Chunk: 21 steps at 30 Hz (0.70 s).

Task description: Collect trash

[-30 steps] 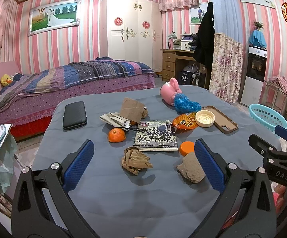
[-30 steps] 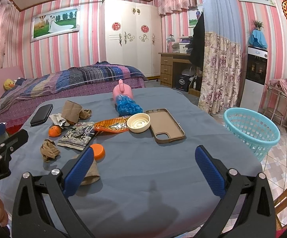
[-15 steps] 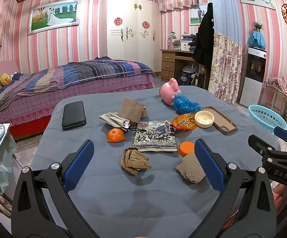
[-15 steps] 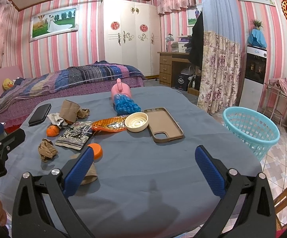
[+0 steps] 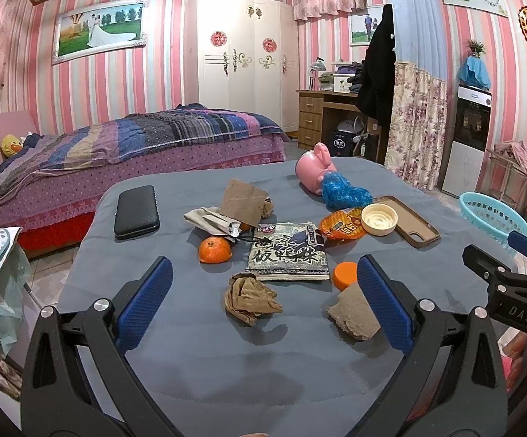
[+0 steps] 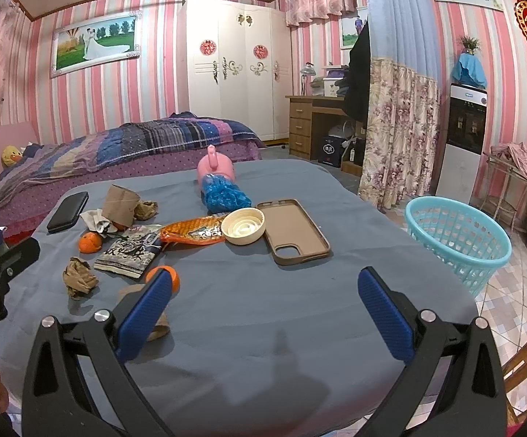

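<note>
Trash lies scattered on the grey-blue table: a crumpled brown paper wad, a brown cardboard scrap, an orange cap, a printed snack packet, an orange foil wrapper and a folded brown paper. My left gripper hovers open over the near edge, the wad between its fingers' lines. My right gripper is open above bare cloth. A turquoise basket stands on the floor to the right.
Also on the table: an orange, a black wallet, a cream lid, a brown phone case, a pink pig toy with a blue crumpled bag. A bed lies behind.
Both views shifted very slightly; the table items sit a touch lower and nearer. Both grippers stay open and hold nothing.
</note>
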### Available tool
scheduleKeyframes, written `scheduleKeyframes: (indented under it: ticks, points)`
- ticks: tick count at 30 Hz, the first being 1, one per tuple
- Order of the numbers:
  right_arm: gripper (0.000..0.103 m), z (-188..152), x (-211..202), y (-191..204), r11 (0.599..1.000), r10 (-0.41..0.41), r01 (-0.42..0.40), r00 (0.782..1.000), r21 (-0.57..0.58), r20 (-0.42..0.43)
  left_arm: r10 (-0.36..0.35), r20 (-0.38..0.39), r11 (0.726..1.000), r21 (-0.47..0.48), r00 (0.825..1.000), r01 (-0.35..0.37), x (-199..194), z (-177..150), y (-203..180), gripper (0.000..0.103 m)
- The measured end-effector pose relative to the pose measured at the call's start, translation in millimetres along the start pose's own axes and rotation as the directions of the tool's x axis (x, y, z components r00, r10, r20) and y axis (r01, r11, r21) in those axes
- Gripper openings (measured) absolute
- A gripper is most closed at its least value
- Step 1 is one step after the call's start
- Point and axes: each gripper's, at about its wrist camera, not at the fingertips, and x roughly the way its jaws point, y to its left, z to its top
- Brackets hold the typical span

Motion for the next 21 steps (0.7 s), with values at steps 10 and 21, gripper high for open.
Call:
scheduleKeyframes:
  ticks: [10, 21]
  points:
    - [0.099, 5, 9, -5, 1.000, -0.022, 0.022, 1.000, -0.003, -0.008, 0.033, -0.007, 0.999, -0.019, 0.999, -0.033, 11, 1, 12, 0.098]
    - [0.099, 1, 28, -4, 0.999, -0.028, 0.028, 0.999, -0.016, -0.033, 0.072, -0.046, 0.996, -0.043, 0.996, -0.074, 25, -5, 34, 0.098]
